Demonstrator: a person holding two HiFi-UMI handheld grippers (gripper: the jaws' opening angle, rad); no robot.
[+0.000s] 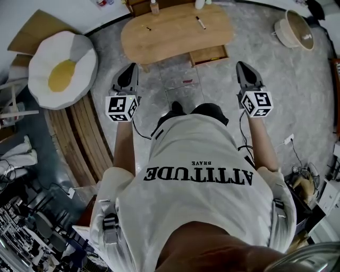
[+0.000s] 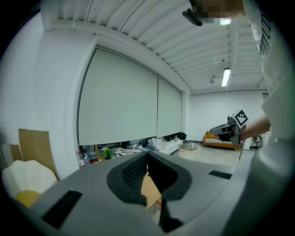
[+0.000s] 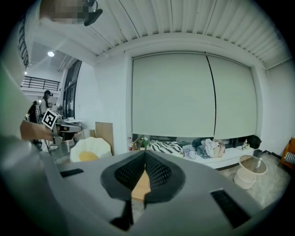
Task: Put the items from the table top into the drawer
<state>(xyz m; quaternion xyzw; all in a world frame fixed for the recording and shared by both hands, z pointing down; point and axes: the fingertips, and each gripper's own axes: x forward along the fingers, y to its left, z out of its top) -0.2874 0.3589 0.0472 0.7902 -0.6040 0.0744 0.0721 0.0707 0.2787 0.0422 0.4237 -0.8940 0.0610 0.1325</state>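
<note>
I hold both tools out in front of me, level with each other and well apart. My left gripper has its ribbed black pads pressed together at the tips with nothing between them. My right gripper is closed the same way and also empty.

Ahead of me stands the table, a low slab of pale, smooth wood with rounded ends and a softly curved near edge. Its drawer, a shallow wooden box, is pulled out under the near edge towards the right end. A slim pen lies on the top near the far right end. A short dark stick lies left of the middle, well apart from the pen. A small bottle stands at the far edge.

Both grippers are short of the near edge, over the floor, which is grey, mottled and stone-like. A small red scrap lies on it between me and the table. To my left lie a soft round cushion shaped like a fried egg and a run of wooden slats. A pale round basket sits beyond the right end of the table. The strip of floor between the grippers runs open to the drawer front.
</note>
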